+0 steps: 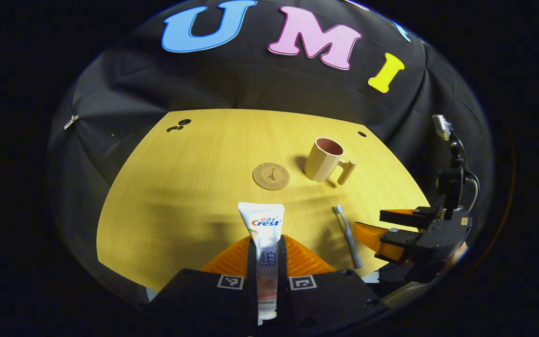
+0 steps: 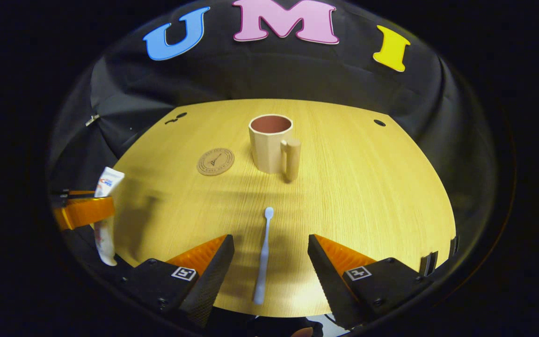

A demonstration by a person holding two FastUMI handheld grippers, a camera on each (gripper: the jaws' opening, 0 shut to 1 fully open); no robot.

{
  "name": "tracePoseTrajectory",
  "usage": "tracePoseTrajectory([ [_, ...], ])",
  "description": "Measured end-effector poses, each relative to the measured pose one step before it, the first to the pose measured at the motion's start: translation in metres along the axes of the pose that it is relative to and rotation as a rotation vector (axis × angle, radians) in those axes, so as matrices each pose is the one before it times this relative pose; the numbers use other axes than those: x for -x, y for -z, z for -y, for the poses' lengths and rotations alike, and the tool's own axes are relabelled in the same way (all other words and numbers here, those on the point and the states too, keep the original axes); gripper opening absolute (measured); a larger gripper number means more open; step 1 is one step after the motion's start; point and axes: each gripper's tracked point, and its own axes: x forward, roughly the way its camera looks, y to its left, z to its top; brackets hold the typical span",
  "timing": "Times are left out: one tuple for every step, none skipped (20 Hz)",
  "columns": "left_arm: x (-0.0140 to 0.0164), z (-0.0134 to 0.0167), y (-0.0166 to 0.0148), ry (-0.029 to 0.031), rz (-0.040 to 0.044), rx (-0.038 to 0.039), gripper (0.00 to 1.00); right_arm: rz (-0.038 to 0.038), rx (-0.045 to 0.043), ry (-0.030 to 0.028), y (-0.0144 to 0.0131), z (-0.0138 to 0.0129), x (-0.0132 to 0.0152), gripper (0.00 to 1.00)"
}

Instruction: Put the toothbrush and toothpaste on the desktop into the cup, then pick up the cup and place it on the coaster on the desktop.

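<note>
My left gripper (image 1: 266,247) is shut on a white toothpaste tube (image 1: 263,243), held upright above the wooden desktop (image 1: 194,187), cap end down; the tube (image 2: 105,210) and that gripper (image 2: 82,210) also appear at the left edge of the right gripper view. A pale blue toothbrush (image 2: 264,255) lies flat on the desk between the fingers of my open right gripper (image 2: 269,262), bristle end pointing away. In the left gripper view the toothbrush (image 1: 348,236) lies beside the right gripper (image 1: 382,234). A beige cup (image 2: 272,142) with a handle stands upright farther back. The round coaster (image 2: 215,161) lies left of it.
The desktop has small dark holes at its back left (image 2: 176,117) and back right (image 2: 379,122). Black cloth walls the booth behind and at both sides. The near desk edge (image 2: 279,311) runs just under my right gripper.
</note>
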Motion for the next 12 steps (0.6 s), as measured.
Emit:
tracePoseTrajectory([
  [0.002, -0.00561, 0.00356, -0.00643, -0.00489, 0.00211, 0.21, -0.02091, -0.003, 0.00207, 0.00512, -0.00194, -0.00686, 0.98],
  [0.00113, -0.00542, 0.00405, -0.00779, -0.00344, 0.00115, 0.21, -0.01831, -0.00353, 0.00359, 0.00396, -0.00073, -0.0065, 0.98],
  [0.00058, -0.0057, 0.00198, -0.00729, -0.00068, -0.0004, 0.21, -0.01886, -0.00168, 0.00586, 0.00434, -0.00017, -0.00555, 0.98],
  [-0.00049, -0.00569, 0.00323, -0.00798, -0.00357, -0.00184, 0.21, -0.01432, 0.00181, 0.00271, 0.00215, -0.00095, -0.00513, 0.98],
  [-0.00049, -0.00502, 0.00193, -0.00574, -0.00516, 0.00049, 0.21, -0.01438, 0.00222, 0.00251, 0.00241, -0.00165, -0.008, 0.98],
  [-0.00074, -0.00343, 0.00197, -0.00343, -0.002, 0.00284, 0.21, -0.0123, 0.00239, 0.00155, 0.00155, -0.00066, -0.00507, 0.97],
  [-0.00181, -0.00379, 0.0, -0.00248, -0.00188, 0.00406, 0.21, -0.00823, 0.00083, 0.00068, -0.0002, -0.00098, -0.00207, 0.91],
  [-0.00092, -0.00307, 0.00139, -0.00308, -0.00145, 0.00427, 0.21, -0.00457, -0.00175, -0.001, -0.0004, -0.00145, -0.00155, 0.87],
  [-0.00034, -0.00237, 0.00013, -0.00134, -0.00104, 0.00396, 0.21, -0.00381, -0.00198, -0.00253, -0.0013, -0.00173, -0.00209, 0.81],
  [-0.00074, -0.0018, 0.00047, -0.00098, -0.00041, 0.00288, 0.21, -0.008, -0.00057, -0.00276, -0.00032, -0.001, -0.00229, 0.79],
  [-0.0012, -0.00152, -0.00058, -0.00022, -0.00081, 0.00195, 0.21, -0.0157, 0.00135, 0.00627, 0.00124, 0.00086, -0.0022, 0.78],
  [-0.00001, -0.00068, 0.00106, 0.00019, -0.00191, 0.00107, 0.21, -0.01904, -0.00015, 0.00947, 0.00291, 0.00171, -0.00305, 0.72],
])
